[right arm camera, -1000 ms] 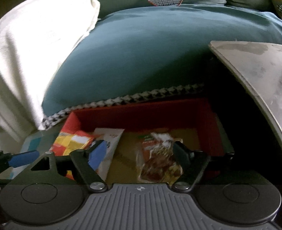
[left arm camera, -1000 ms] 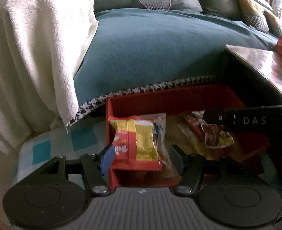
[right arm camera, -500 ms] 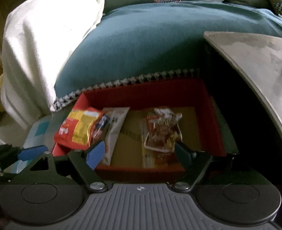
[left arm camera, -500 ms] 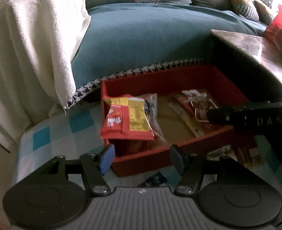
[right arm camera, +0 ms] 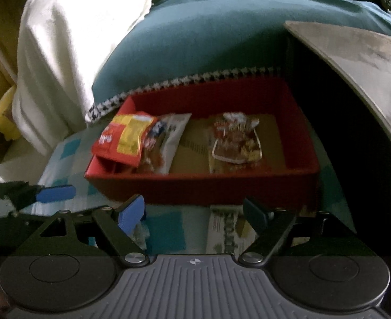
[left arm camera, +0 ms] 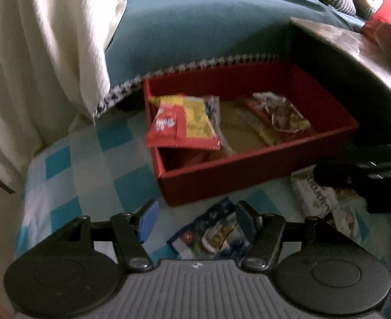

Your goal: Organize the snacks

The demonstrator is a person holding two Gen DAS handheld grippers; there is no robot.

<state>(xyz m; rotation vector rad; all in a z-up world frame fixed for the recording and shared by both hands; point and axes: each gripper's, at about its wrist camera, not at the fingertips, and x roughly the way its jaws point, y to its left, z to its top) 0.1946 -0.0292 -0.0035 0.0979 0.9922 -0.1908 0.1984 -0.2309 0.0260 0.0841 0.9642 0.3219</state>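
A red box (left arm camera: pixel 248 164) stands on a blue-checked cloth (left arm camera: pixel 89 172). A red-and-yellow snack pack (left arm camera: pixel 182 125) leans over its left rim, and a brown-and-red pack (left arm camera: pixel 283 114) lies inside at the right. My left gripper (left arm camera: pixel 196 222) hangs open in front of the box, over a blue snack pack (left arm camera: pixel 211 234) that lies flat on the cloth, untouched. My right gripper (right arm camera: pixel 194 212) is open too, near the box's (right arm camera: pixel 195 188) front wall. A white-and-green pack (right arm camera: pixel 227 228) lies on the cloth below it. Neither gripper holds anything.
A teal cushion with a houndstooth edge (left arm camera: pixel 208 26) rises behind the box. A white towel (left arm camera: pixel 49 53) hangs at the left. A dark table with a shiny top (right arm camera: pixel 355 47) crowds the right side, with red items at its far end (left arm camera: pixel 381 18).
Both grippers have drawn back from the red box, which now sits farther off. The blue and white packs on the cloth have come into view under the fingers.
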